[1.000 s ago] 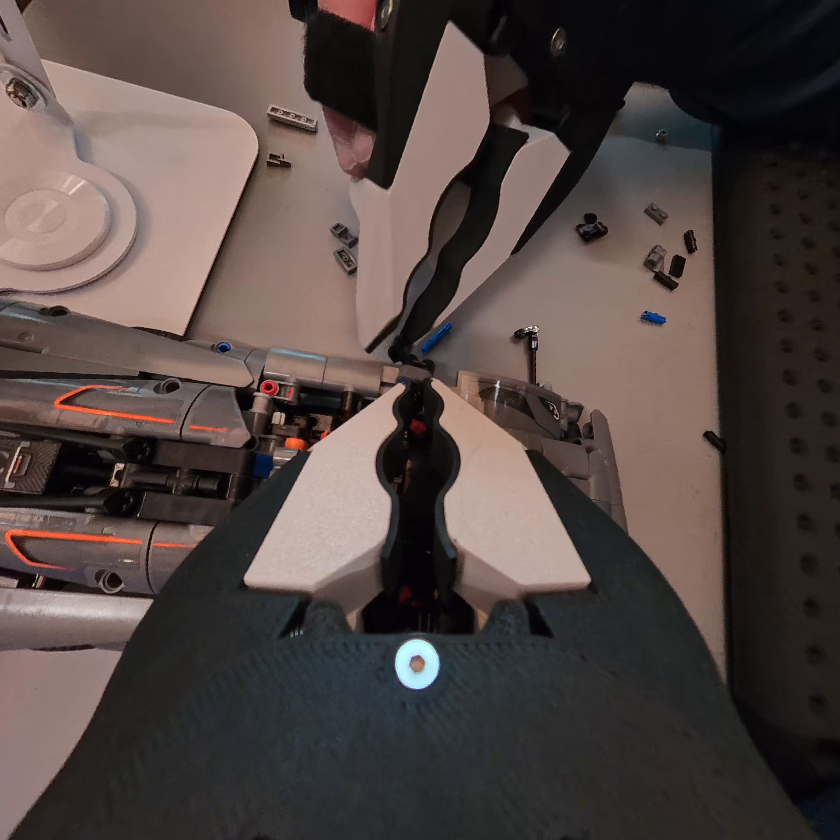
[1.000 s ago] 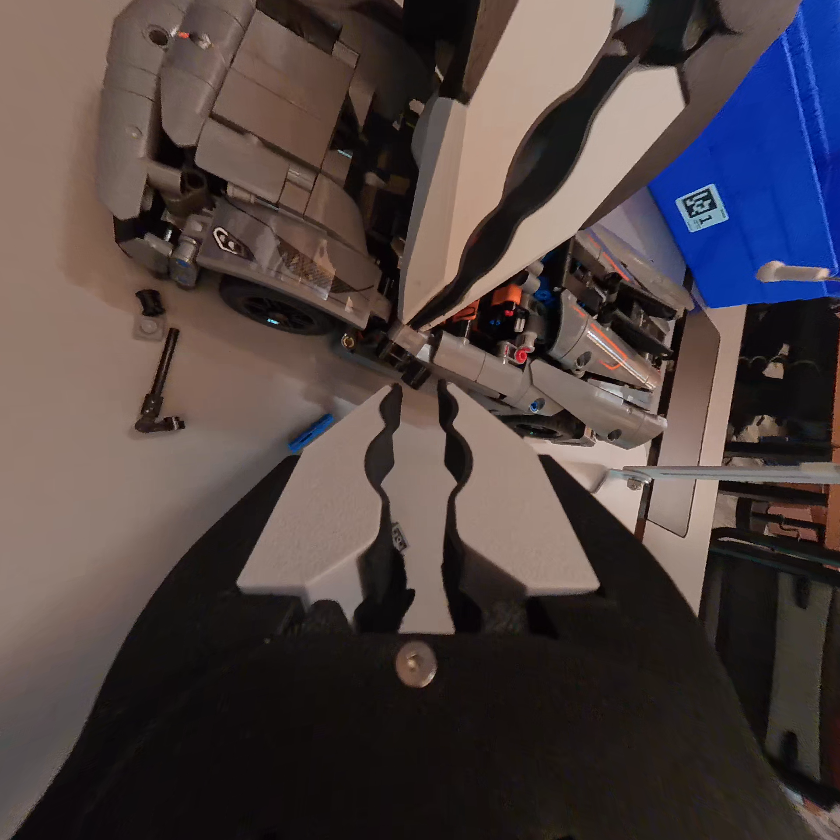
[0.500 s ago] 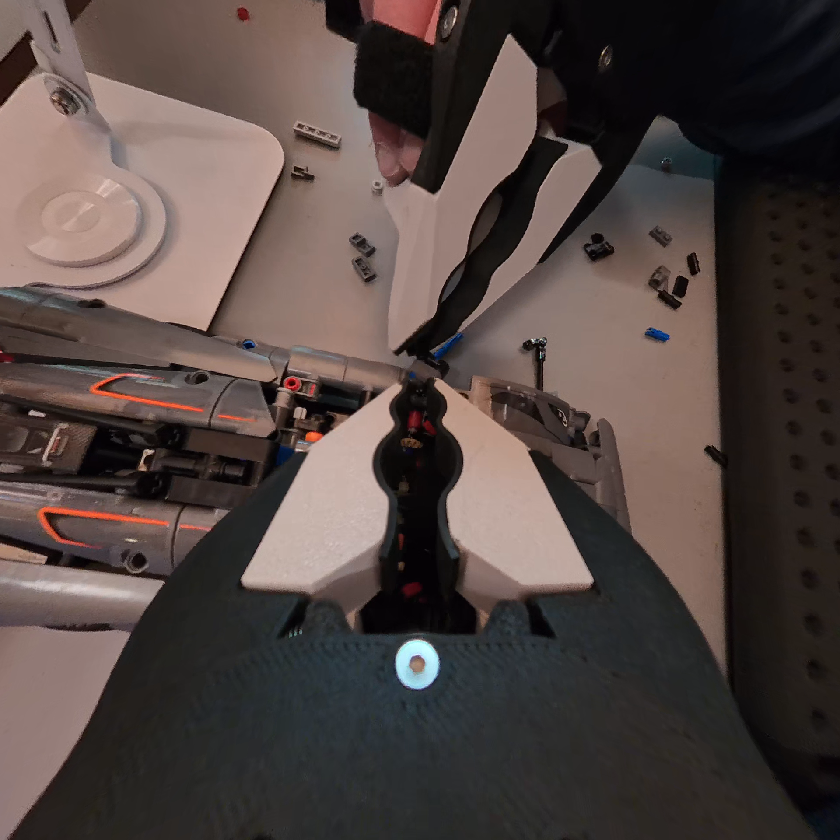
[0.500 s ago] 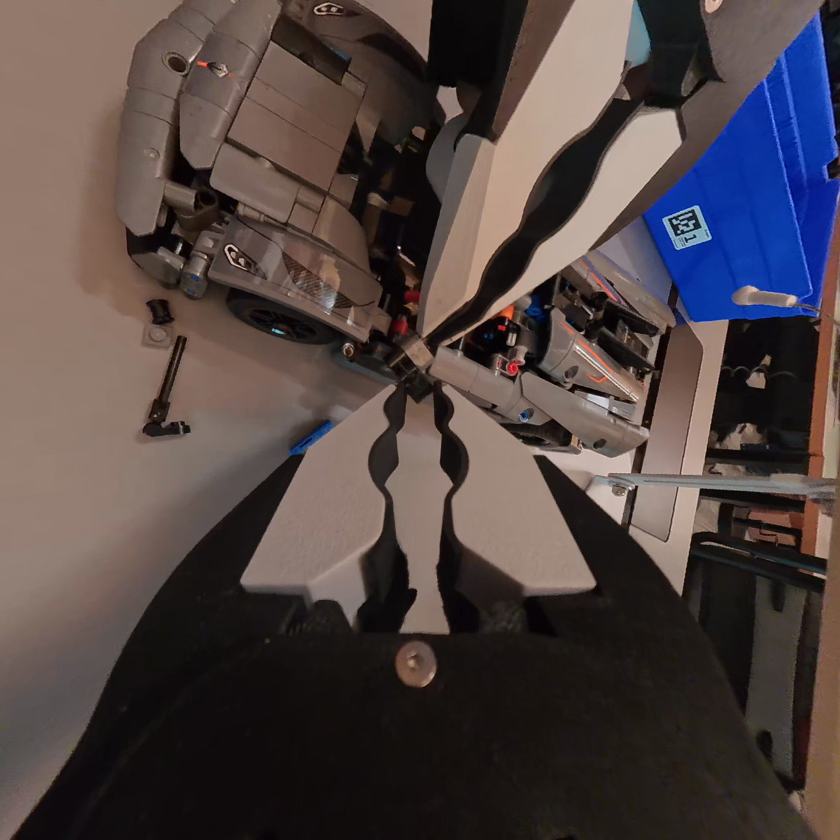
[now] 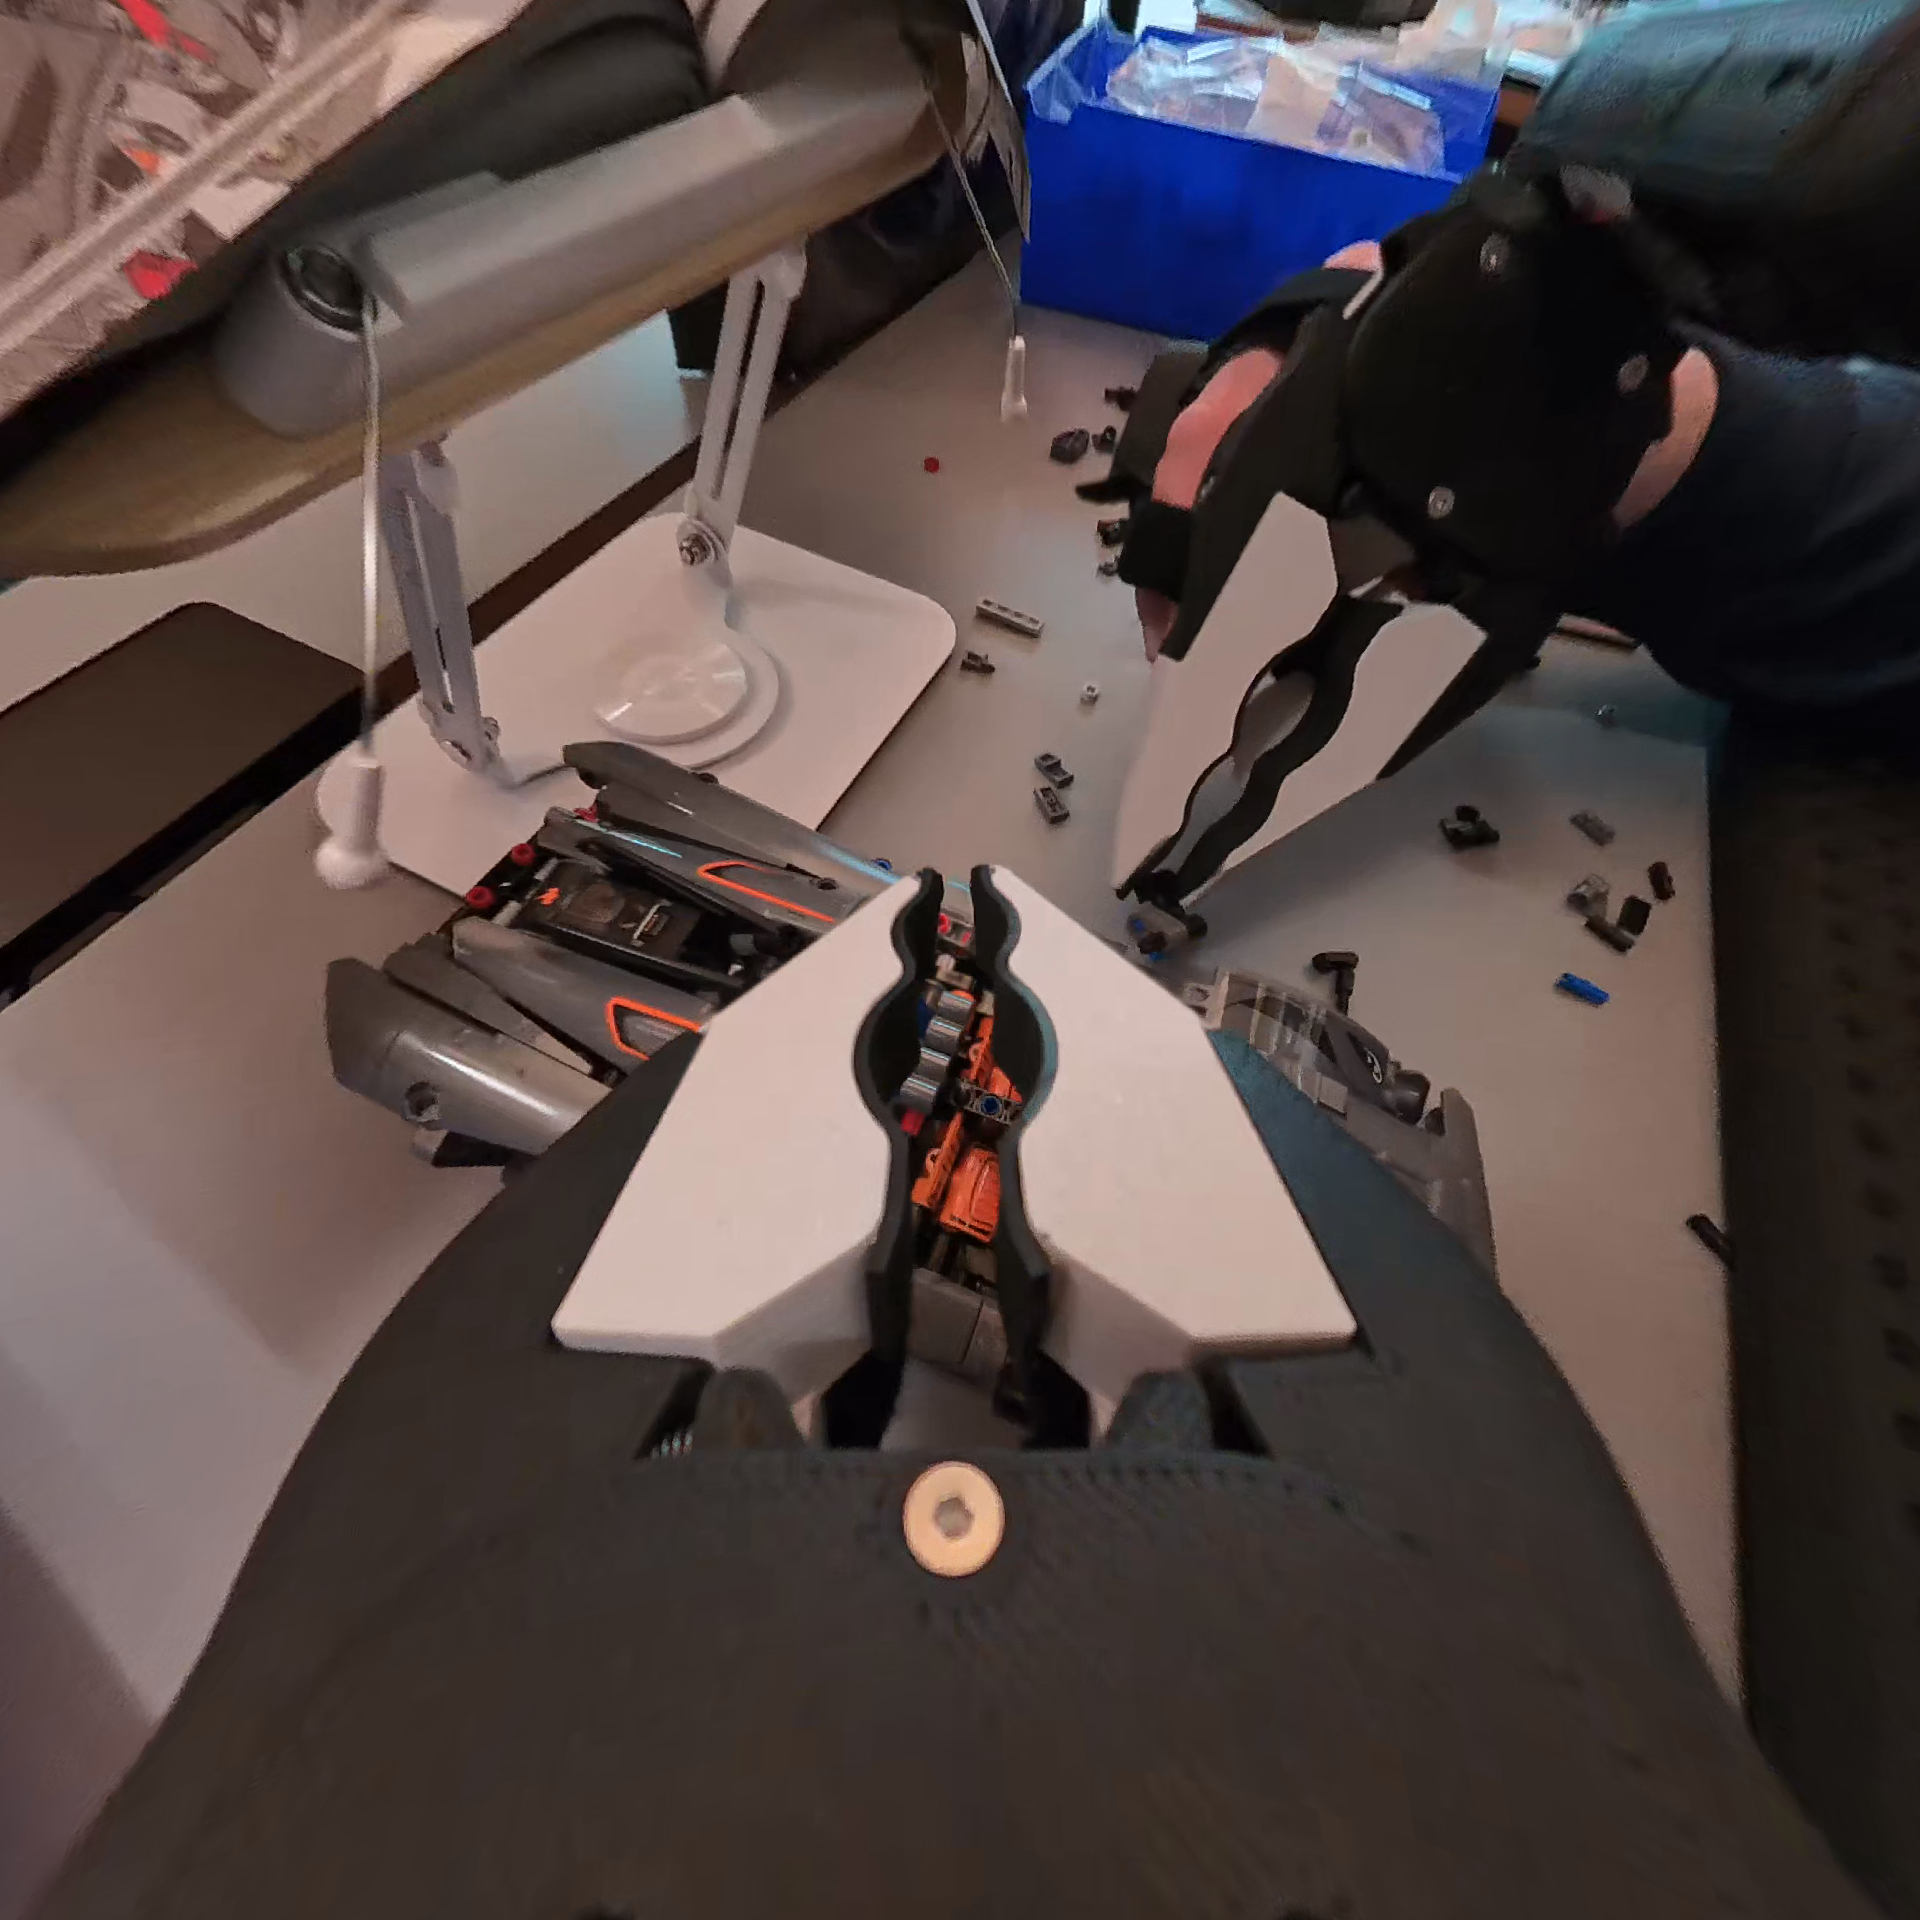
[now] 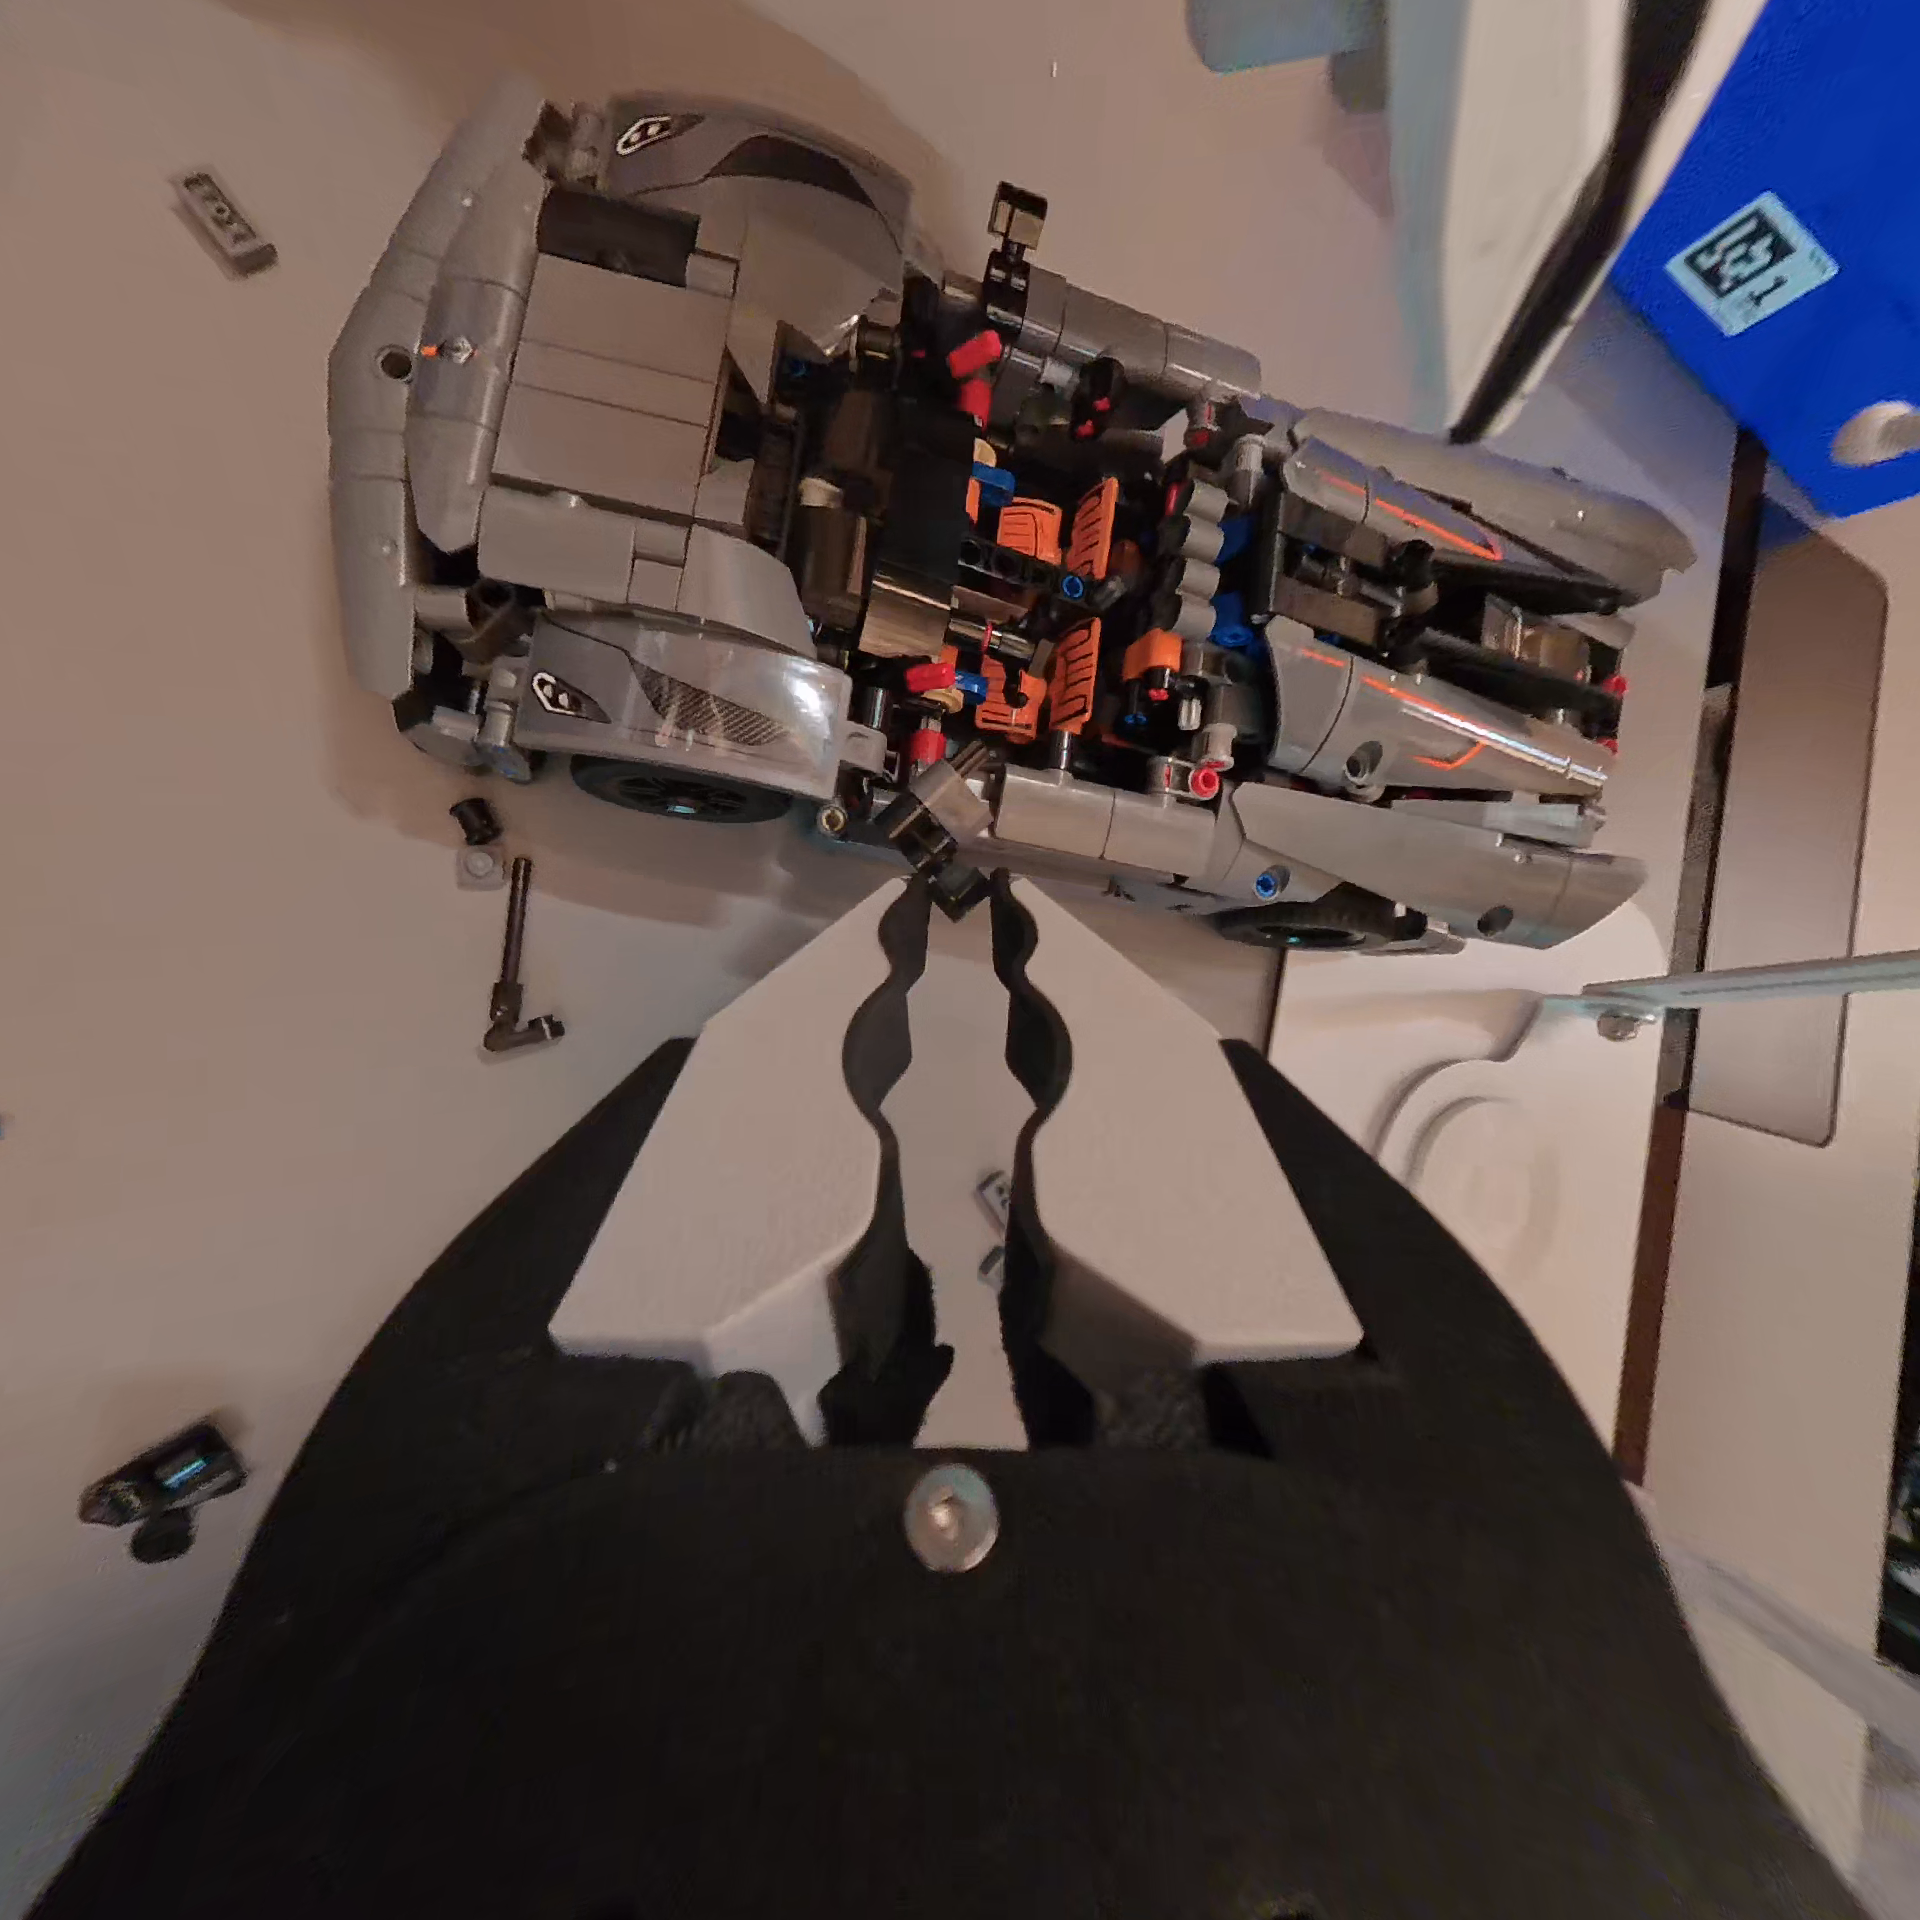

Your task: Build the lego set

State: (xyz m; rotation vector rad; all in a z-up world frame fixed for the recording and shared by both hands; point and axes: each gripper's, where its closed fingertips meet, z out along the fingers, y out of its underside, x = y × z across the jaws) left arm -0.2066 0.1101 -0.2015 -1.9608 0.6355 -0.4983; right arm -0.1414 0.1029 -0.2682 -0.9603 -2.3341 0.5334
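The grey Lego sports car (image 6: 623, 468), with orange seats and an open cabin, lies on the pale table; its rear shows in the left wrist view (image 5: 582, 935). My right gripper (image 6: 951, 888) is shut on a small black and grey connector piece (image 6: 930, 821) at the car's near side sill. It also shows in the left wrist view (image 5: 1158, 894), tips down at the car's side. My left gripper (image 5: 954, 883) hovers above the cabin, jaws almost together and empty. It appears blurred at the top right of the right wrist view (image 6: 1460, 426).
A white stand base (image 5: 810, 665) lies behind the car's rear. A blue bin (image 5: 1195, 208) stands at the back. Loose small pieces (image 5: 1600, 904) are scattered to the right; a black axle (image 6: 511, 956) lies by the front wheel. A black perforated mat (image 5: 1818, 1143) borders the table's right edge. About 10 cm separates my left fingertips from my right. My right gripper's tips are some 9 cm from the black axle (image 6: 511, 956).
My left gripper has lifted off the car's side and pulled back above the cabin. My right gripper has closed in on the small connector piece at the sill and now grips it.
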